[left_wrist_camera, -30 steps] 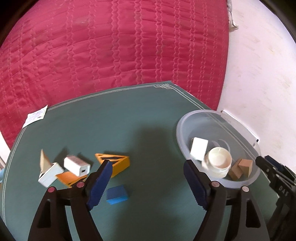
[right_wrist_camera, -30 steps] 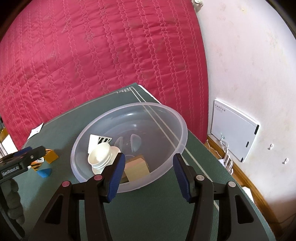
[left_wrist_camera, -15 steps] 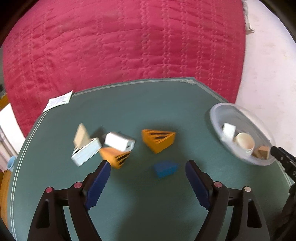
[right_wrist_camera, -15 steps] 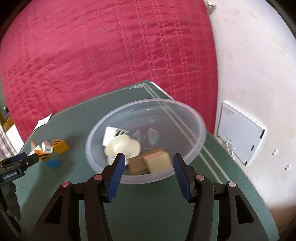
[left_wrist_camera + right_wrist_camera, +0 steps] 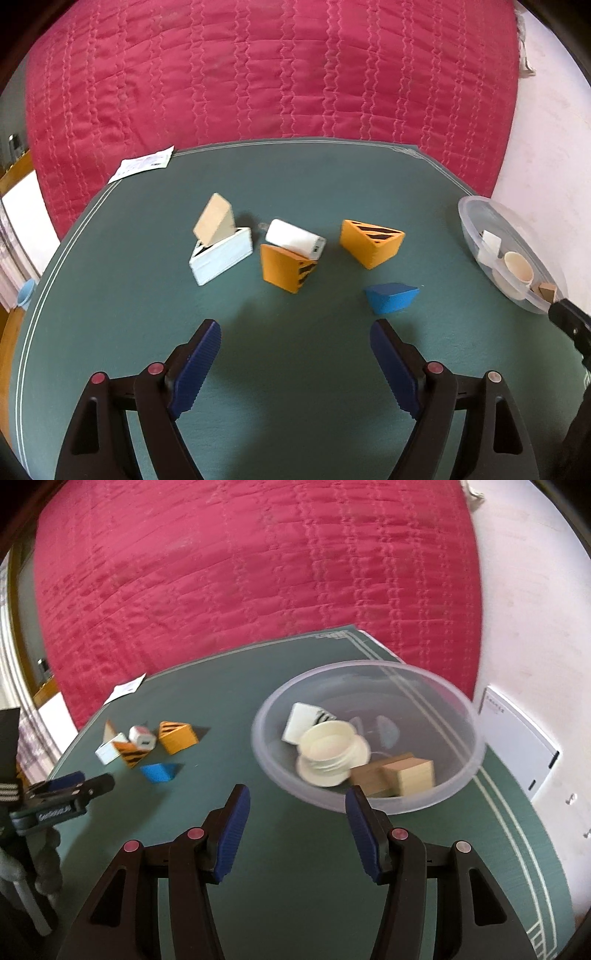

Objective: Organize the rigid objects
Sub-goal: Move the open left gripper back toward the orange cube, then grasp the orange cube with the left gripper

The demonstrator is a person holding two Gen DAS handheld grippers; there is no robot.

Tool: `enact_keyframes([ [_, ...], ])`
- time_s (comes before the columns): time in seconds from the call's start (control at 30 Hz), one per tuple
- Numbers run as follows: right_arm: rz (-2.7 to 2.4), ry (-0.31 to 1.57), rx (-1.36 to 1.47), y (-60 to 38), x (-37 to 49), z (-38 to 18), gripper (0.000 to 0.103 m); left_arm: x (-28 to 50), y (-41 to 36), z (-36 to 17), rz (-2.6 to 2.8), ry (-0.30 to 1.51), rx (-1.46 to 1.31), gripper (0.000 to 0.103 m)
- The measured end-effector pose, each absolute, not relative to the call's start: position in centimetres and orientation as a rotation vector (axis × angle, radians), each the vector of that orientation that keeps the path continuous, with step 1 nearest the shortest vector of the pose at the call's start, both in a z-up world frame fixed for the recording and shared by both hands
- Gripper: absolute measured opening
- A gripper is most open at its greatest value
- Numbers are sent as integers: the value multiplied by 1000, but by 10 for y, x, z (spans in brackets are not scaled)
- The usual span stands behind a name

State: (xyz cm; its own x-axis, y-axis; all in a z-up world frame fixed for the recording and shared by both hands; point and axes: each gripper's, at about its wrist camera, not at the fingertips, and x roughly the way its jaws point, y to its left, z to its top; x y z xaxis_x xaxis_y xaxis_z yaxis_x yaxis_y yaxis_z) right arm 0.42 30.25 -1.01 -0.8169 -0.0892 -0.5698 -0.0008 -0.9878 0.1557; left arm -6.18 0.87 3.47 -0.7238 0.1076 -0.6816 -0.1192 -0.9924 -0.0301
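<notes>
2 grippers pointed downward over the green table (image 5: 295, 184), both empty. The left gripper (image 5: 295, 343) had just been opening its jaws wider and nothing was between them; it hung before the loose pieces. The right gripper (image 5: 297, 812) stood apart too, near the clear bowl (image 5: 458, 705). On the table lay a blue wedge (image 5: 391, 297), 2 orange striped wedges (image 5: 371, 242), a white charger (image 5: 295, 240) and a white box (image 5: 221, 256). Inside the bowl were wooden blocks (image 5: 406, 775).
</notes>
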Motion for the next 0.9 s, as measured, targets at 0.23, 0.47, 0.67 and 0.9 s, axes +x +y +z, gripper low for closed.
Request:
enact_keyframes([
  [0.23,-2856,-197,971,277,3,-19,55,-74,-16,36,2860,8,-1135,86],
  [0.47,-2790,-169,999,258,2,-28,55,-92,-33,34,2874,-15,-1172,86],
  [0.67,-2756,-157,1008,249,2,-31,55,-104,-24,34,2865,34,-1163,86],
  [0.9,-2742,-165,1018,247,2,-32,55,-120,-9,26,2820,97,-1177,85],
])
